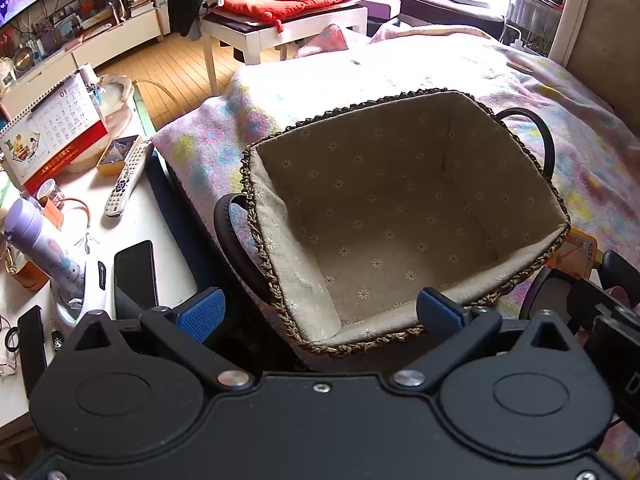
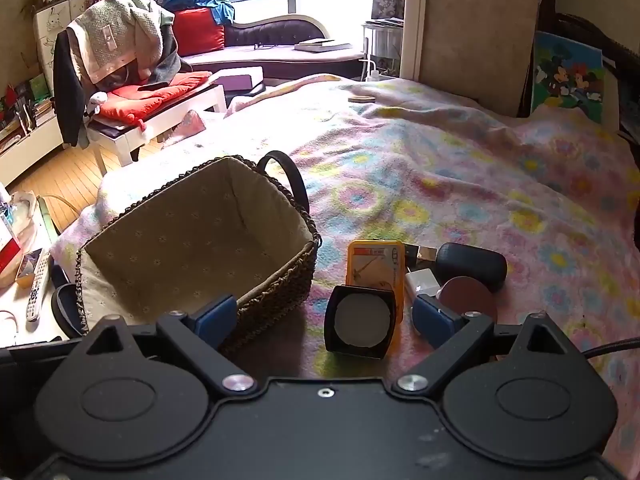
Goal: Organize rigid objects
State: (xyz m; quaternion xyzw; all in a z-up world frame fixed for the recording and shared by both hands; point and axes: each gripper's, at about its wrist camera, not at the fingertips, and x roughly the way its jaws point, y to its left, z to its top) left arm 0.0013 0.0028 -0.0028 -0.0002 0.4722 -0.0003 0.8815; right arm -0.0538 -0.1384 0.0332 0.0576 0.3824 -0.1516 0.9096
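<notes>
Your left gripper (image 1: pixel 320 312) hangs over the near rim of the woven basket (image 1: pixel 400 216), tilted steeply down, its blue pads (image 1: pixel 202 314) spread wide and gripping nothing. The basket sits on the flowered blanket (image 1: pixel 520 80), lined in pale cloth with small flower prints, and its inside is bare. A dark handle (image 1: pixel 232 248) curves off its side at nine o'clock, another at two o'clock. At nine o'clock from the basket, on the white side table (image 1: pixel 160 224), lie a remote control (image 1: pixel 126 178), a dark phone (image 1: pixel 135 274) and a lilac bottle (image 1: pixel 44 248) — with a desk calendar (image 1: pixel 60 132) behind them.

Your right gripper (image 2: pixel 326 318) is also released, jaws wide, and it holds nothing. Between its pads, nearer the right one, stands a black square case with a pale round face (image 2: pixel 360 322). It leans against the yellow card box (image 2: pixel 376 268) just behind it at twelve o'clock. At two o'clock from the case lie a white adapter (image 2: pixel 420 280), a brown round disc (image 2: pixel 468 294) and a dark oval case (image 2: pixel 472 264), all packed close together; whether they touch you cannot tell. In this view the basket (image 2: pixel 200 240) sits at ten o'clock from the cluster, on the blanket (image 2: pixel 480 184), beside the objects — apart from them.
</notes>
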